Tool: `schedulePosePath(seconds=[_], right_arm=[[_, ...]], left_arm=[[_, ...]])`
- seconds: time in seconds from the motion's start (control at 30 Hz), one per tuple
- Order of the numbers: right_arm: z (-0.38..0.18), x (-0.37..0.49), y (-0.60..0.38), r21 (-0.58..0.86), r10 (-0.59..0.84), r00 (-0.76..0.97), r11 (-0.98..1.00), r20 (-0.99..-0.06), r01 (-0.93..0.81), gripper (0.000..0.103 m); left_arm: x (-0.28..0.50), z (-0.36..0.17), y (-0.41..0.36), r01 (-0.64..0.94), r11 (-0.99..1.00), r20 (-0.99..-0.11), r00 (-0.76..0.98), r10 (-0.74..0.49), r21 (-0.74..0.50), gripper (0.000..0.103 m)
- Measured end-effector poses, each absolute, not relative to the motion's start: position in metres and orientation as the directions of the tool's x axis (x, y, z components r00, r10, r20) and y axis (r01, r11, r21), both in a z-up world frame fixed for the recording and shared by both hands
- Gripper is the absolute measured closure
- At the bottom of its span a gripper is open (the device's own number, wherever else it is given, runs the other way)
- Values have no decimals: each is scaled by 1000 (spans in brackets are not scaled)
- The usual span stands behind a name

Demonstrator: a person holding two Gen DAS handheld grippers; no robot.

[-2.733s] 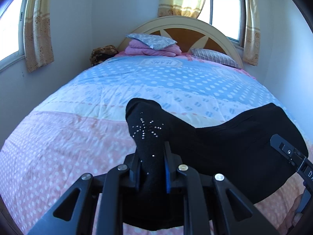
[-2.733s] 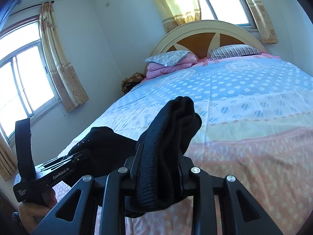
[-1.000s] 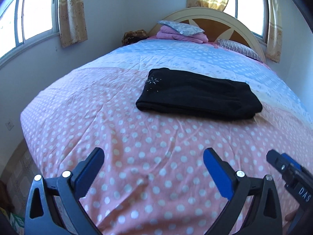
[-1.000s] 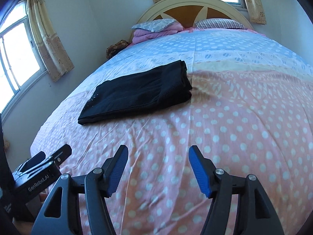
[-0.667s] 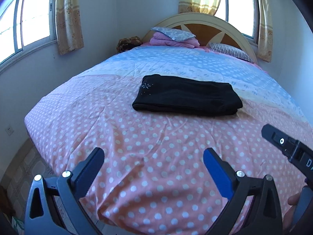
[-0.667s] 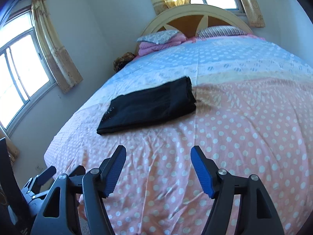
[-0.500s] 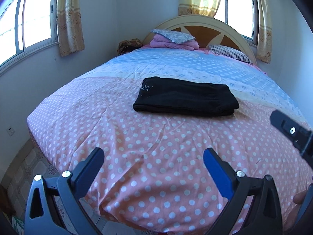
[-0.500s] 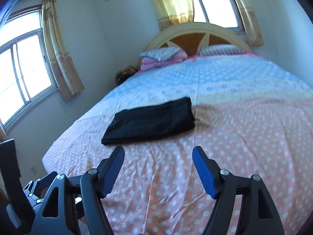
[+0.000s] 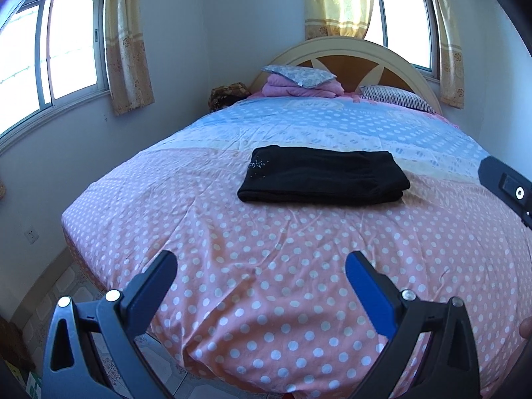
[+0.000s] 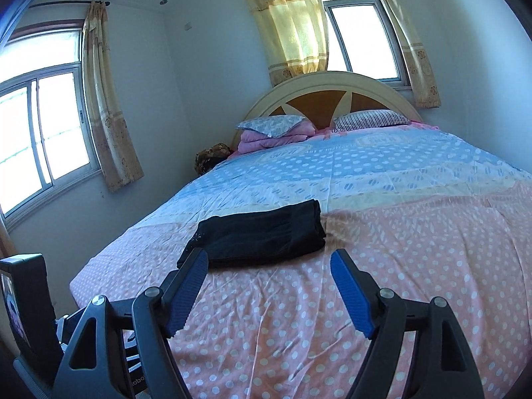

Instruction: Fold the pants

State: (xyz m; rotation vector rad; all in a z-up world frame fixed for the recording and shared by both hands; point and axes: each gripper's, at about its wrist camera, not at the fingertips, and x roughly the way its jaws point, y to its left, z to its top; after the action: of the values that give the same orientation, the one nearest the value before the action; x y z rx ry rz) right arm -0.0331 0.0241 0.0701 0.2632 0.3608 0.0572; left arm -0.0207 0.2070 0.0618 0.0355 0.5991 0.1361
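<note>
Mid-bed (image 9: 299, 282), folded pants (image 9: 322, 174) lie neat while both grippers, left (image 9: 259, 286) and right (image 10: 269, 286), hang released near the foot edge, best kept clear.

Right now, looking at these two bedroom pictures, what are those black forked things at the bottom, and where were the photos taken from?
They are hand-held tongs, one in each of a person's hands, each carrying a wide-angle camera looking along its fingers. One picture comes from the left tongs, the other from the right tongs. Both are open and hold nothing. On the polka-dot bed lie black pants, folded into a neat rectangle, apart from both tongs. Pillows sit by the headboard.
</note>
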Motion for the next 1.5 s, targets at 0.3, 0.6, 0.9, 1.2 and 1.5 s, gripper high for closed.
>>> schedulePosePath(seconds=[0.3, 0.6, 0.9, 1.2, 1.5], right_arm=[[69, -32, 25, 261, 97, 935, 965, -342, -4, 25], [69, -34, 21, 263, 94, 935, 965, -343, 0, 25], [67, -33, 20, 264, 93, 931, 965, -352, 4, 25], [66, -32, 20, 253, 84, 932, 967, -353, 8, 25], [64, -31, 15, 266, 75, 930, 964, -359, 25, 25]], left_arm=[[-18, 63, 204, -100, 993, -580, 806, 118, 62, 0], [-18, 61, 202, -103, 992, -584, 802, 124, 68, 0], [-17, 60, 202, -107, 992, -585, 801, 128, 71, 0], [-17, 59, 200, -107, 992, -590, 797, 125, 66, 0], [-17, 60, 199, -95, 994, -582, 805, 112, 59, 0]])
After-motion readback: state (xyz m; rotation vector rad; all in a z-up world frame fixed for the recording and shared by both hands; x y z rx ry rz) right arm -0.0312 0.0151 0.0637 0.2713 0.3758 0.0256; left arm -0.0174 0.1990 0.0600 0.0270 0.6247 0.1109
